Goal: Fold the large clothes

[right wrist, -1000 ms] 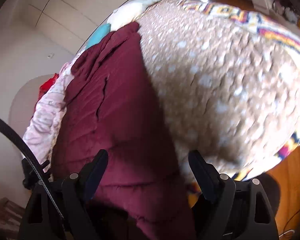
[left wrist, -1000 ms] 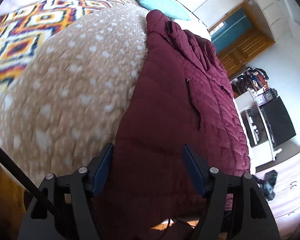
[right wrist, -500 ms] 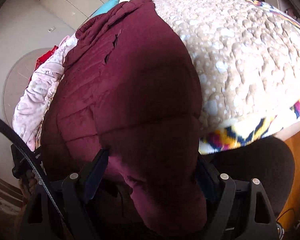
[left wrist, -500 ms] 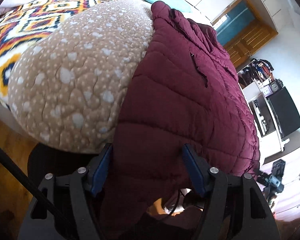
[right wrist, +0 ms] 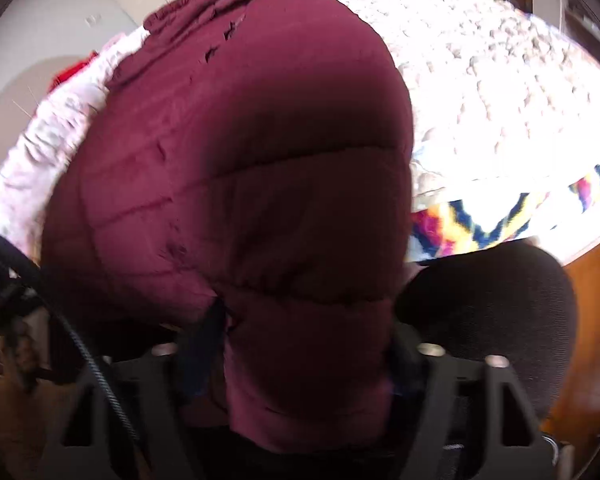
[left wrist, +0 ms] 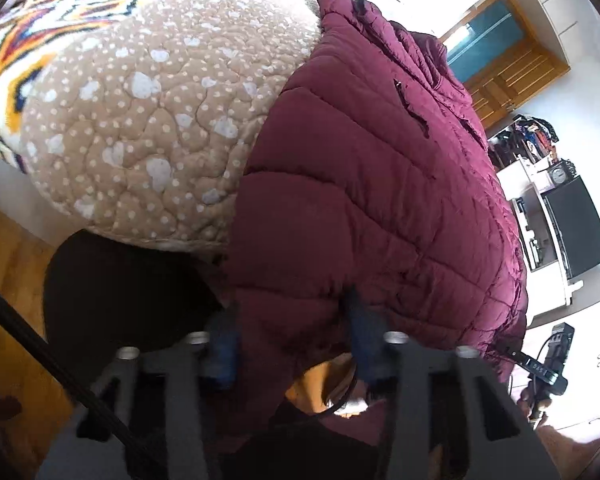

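Observation:
A maroon quilted puffer jacket (left wrist: pixel 372 184) lies along the bed and its hem hangs over the bed's near edge. It also fills the right wrist view (right wrist: pixel 260 168). My left gripper (left wrist: pixel 292 336) straddles the hanging hem, jaws apart with fabric between the blue pads. My right gripper (right wrist: pixel 304 344) straddles the hem's other part, jaws wide with the jacket bulging between them; its right finger is hidden by fabric.
A tan white-dotted quilt (left wrist: pixel 152 120) covers the bed over a bright patterned blanket (right wrist: pixel 500 220). A black chair seat (right wrist: pixel 496 300) sits below the bed's edge. A pink blanket (right wrist: pixel 48 140) lies beside the jacket. A black screen (left wrist: pixel 576 224) stands beyond.
Both grippers have dropped back and down from over the bed to its near edge. The jacket's hem now sits between each pair of fingers.

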`<move>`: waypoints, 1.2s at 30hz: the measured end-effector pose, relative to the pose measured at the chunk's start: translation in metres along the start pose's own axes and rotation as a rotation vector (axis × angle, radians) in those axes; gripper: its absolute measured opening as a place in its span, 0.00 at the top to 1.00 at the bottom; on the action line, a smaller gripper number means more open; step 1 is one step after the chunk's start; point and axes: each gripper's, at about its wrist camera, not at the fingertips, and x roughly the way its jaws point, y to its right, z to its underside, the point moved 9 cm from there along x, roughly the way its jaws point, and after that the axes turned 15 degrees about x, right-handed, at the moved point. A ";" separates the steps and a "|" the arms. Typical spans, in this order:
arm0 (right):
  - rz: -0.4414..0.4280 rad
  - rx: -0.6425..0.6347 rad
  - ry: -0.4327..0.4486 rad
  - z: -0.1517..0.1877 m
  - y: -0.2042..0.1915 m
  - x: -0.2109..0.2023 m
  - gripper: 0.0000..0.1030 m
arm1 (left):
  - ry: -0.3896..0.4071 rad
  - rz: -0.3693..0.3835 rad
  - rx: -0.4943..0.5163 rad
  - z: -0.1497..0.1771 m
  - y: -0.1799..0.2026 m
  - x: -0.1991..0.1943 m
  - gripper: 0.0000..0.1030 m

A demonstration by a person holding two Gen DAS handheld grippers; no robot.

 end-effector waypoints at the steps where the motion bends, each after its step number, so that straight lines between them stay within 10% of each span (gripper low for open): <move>1: -0.017 0.000 -0.005 0.000 -0.003 -0.005 0.57 | 0.001 -0.006 0.003 0.000 0.002 -0.006 0.72; 10: -0.346 -0.049 0.113 -0.056 -0.074 -0.129 0.71 | 0.206 0.096 0.008 -0.074 0.038 -0.113 0.78; 18: -0.492 0.060 0.248 -0.206 -0.111 -0.151 0.71 | 0.305 0.060 0.056 -0.222 0.047 -0.111 0.78; 30: -0.195 0.275 0.195 -0.345 -0.099 -0.014 0.70 | 0.204 -0.126 -0.076 -0.352 -0.002 0.035 0.63; 36: -0.176 0.396 0.107 -0.360 -0.074 0.039 0.61 | 0.160 -0.027 -0.147 -0.366 -0.015 0.057 0.52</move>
